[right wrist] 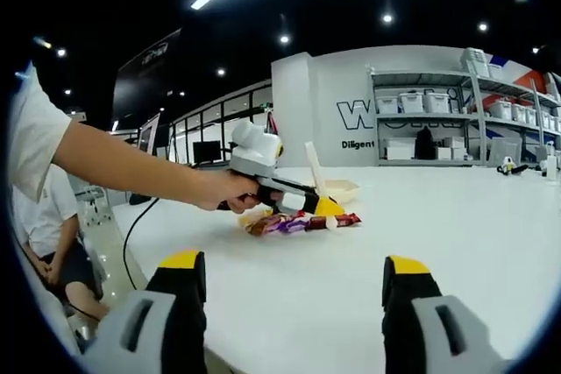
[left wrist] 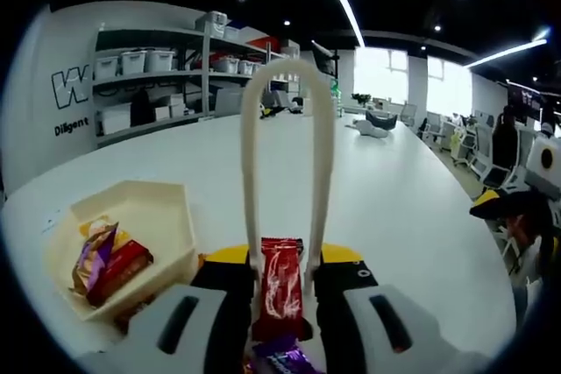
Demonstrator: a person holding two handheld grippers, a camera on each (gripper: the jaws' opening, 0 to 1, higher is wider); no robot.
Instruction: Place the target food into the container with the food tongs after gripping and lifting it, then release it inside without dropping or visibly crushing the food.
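Left gripper [left wrist: 282,299] squeezing white tongs [left wrist: 287,164], red snack bar [left wrist: 281,291] on the table [left wrist: 412,208] between their tips, lengthwise pointing away, purple wrappers [left wrist: 282,358] nearer, tray [left wrist: 131,234] of snacks left, shelves [left wrist: 166,76] far, right gripper [right wrist: 294,291] jaws spread, empty.

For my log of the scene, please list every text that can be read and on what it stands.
"W", cut off by shelves: white wall.
"Diligent": same wall, below the "W".
Red wrapper in the tongs: print too blurred.
Container snack wrappers: unreadable.
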